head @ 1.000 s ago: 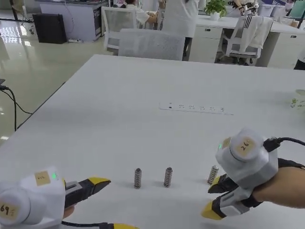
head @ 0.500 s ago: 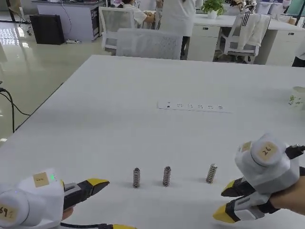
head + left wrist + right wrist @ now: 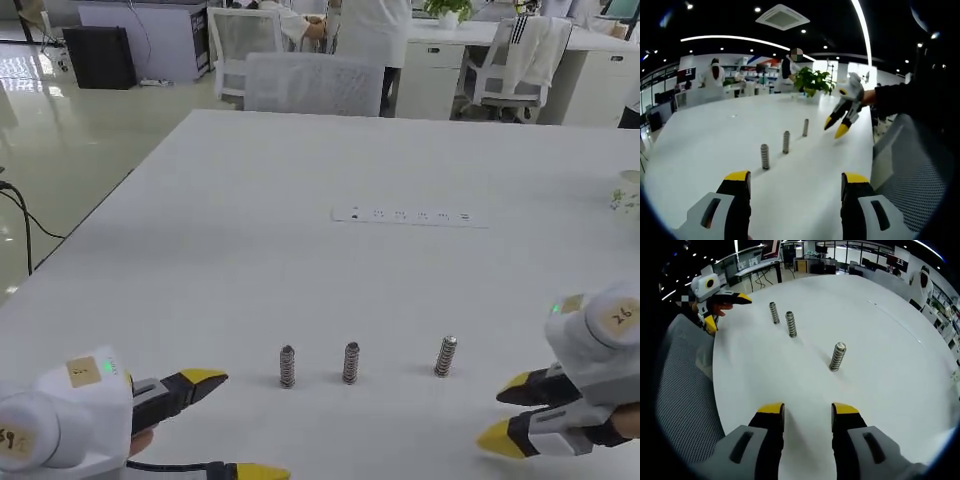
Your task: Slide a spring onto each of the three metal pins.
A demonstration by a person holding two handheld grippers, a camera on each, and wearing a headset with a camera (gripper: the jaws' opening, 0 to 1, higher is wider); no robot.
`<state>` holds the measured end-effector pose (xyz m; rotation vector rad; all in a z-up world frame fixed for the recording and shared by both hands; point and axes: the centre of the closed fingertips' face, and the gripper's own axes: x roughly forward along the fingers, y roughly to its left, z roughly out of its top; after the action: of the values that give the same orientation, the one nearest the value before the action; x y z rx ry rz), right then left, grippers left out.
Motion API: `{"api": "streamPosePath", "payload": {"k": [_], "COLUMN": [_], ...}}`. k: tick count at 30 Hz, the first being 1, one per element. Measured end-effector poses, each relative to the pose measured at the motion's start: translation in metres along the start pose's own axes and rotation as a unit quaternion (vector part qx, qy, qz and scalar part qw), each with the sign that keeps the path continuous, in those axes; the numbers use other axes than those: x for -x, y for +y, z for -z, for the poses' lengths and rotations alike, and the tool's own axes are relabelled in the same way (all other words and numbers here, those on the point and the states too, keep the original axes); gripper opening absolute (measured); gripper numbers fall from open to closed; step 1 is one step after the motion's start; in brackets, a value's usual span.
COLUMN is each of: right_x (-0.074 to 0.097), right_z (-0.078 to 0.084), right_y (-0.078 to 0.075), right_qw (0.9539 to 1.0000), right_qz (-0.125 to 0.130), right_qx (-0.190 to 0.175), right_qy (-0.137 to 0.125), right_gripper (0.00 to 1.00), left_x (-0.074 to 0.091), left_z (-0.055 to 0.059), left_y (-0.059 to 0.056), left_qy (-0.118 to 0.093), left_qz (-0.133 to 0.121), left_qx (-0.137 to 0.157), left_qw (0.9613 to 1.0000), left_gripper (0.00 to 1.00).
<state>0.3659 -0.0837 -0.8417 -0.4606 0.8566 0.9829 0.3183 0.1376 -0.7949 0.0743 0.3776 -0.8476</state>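
Note:
Three upright pins, each with a spring coiled around it, stand in a row near the front of the white table: the left spring (image 3: 287, 366), the middle spring (image 3: 351, 362) and the right spring (image 3: 445, 356). They also show in the left gripper view, nearest spring (image 3: 764, 156), and in the right gripper view, nearest spring (image 3: 837, 356). My left gripper (image 3: 228, 424) is open at the front left, clear of the row. My right gripper (image 3: 510, 414) is open at the front right, a short way from the right spring, with nothing between its yellow fingertips.
A white power strip (image 3: 408, 216) lies across the middle of the table. Grey chairs (image 3: 315, 88) and other desks stand beyond the far edge, with people there. A mesh chair (image 3: 682, 390) sits at the table's near edge. A plant (image 3: 811, 81) is at the right end.
My right gripper has drawn back from the right spring, moving to the right and toward me. The left gripper has stayed put. The head camera has tipped slightly.

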Motion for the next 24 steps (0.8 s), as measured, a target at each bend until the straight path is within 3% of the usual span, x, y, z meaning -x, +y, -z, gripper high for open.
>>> {"api": "streamPosePath", "payload": {"k": [13, 24], "right_x": [0.007, 0.011], "right_z": [-0.009, -0.018], "right_y": [-0.011, -0.007], "right_qw": [0.9978, 0.9904], "right_qz": [0.023, 0.025], "right_qx": [0.01, 0.035], "right_qy": [-0.061, -0.131], "right_gripper": [0.5, 0.67], "left_x": [-0.003, -0.003], "left_z": [0.0, 0.001], "left_y": [0.003, 0.006], "left_qy": [0.001, 0.001], "left_qz": [-0.003, -0.004], "left_qx": [0.002, 0.005], "left_qw": [1.0, 1.0], "left_gripper": [0.7, 0.7]}}
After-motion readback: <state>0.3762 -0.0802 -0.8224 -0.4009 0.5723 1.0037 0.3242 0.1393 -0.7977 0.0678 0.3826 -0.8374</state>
